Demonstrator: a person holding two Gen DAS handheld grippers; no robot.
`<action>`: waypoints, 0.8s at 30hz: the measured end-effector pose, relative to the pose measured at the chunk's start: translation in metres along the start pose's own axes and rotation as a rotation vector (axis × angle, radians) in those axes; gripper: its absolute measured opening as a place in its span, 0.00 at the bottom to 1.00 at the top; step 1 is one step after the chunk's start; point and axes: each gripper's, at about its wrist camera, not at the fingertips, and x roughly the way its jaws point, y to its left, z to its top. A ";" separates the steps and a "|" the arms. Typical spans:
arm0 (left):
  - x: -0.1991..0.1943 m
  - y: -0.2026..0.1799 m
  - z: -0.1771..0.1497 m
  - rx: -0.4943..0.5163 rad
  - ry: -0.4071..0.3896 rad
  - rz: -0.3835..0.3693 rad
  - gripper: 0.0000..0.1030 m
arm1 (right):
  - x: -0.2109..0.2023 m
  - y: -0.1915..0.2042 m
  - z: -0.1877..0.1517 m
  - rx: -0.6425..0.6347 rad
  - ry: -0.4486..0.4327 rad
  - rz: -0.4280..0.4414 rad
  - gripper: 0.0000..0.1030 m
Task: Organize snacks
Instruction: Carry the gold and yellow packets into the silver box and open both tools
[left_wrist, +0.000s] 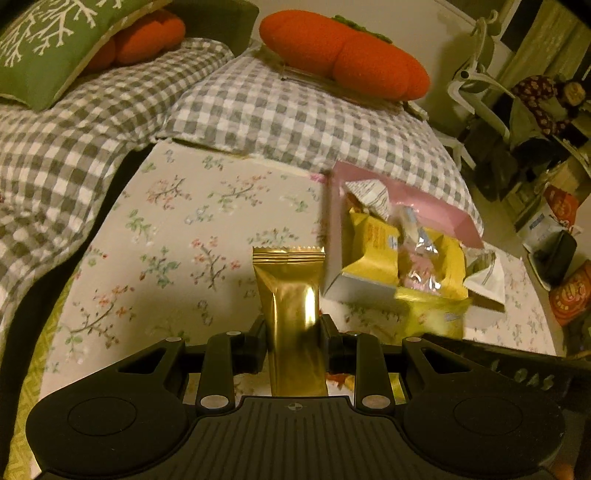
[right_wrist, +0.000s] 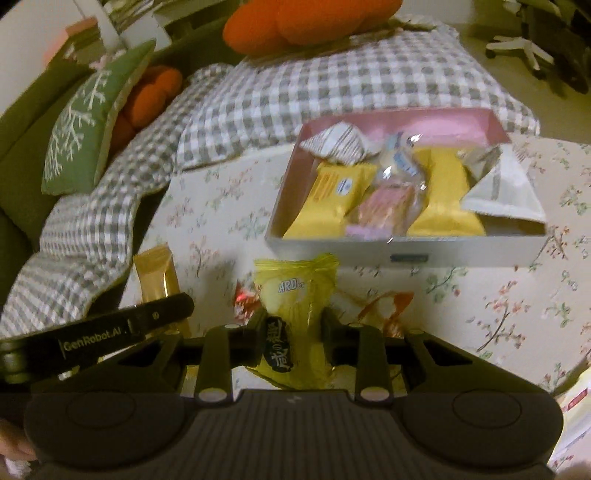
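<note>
My left gripper (left_wrist: 293, 326) is shut on a gold foil snack packet (left_wrist: 290, 291), held upright above the floral cloth. It also shows in the right wrist view (right_wrist: 157, 275) with the left gripper's arm across it. My right gripper (right_wrist: 293, 321) is shut on a yellow snack packet (right_wrist: 295, 295), which also shows low in the left wrist view (left_wrist: 432, 314). A pink-lined box (right_wrist: 406, 247) holding several yellow, pink and white snack packets sits ahead of the right gripper and to the right in the left wrist view (left_wrist: 424, 199).
A red-and-orange wrapper (right_wrist: 384, 306) lies on the floral cloth (left_wrist: 177, 229) under the right gripper. Checked pillows (left_wrist: 280, 110), an orange plush (left_wrist: 340, 51) and a green cushion (left_wrist: 48, 40) lie behind. A white chair (left_wrist: 476, 85) stands at the far right.
</note>
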 end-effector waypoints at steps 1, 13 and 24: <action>0.002 -0.002 0.002 0.004 -0.003 0.001 0.25 | -0.002 -0.005 0.002 0.008 -0.011 0.003 0.27; 0.016 -0.021 0.037 0.012 -0.068 -0.051 0.25 | -0.043 -0.096 0.037 0.205 -0.188 -0.020 0.27; 0.057 -0.075 0.075 0.015 -0.049 -0.167 0.25 | -0.040 -0.137 0.058 0.290 -0.259 -0.035 0.27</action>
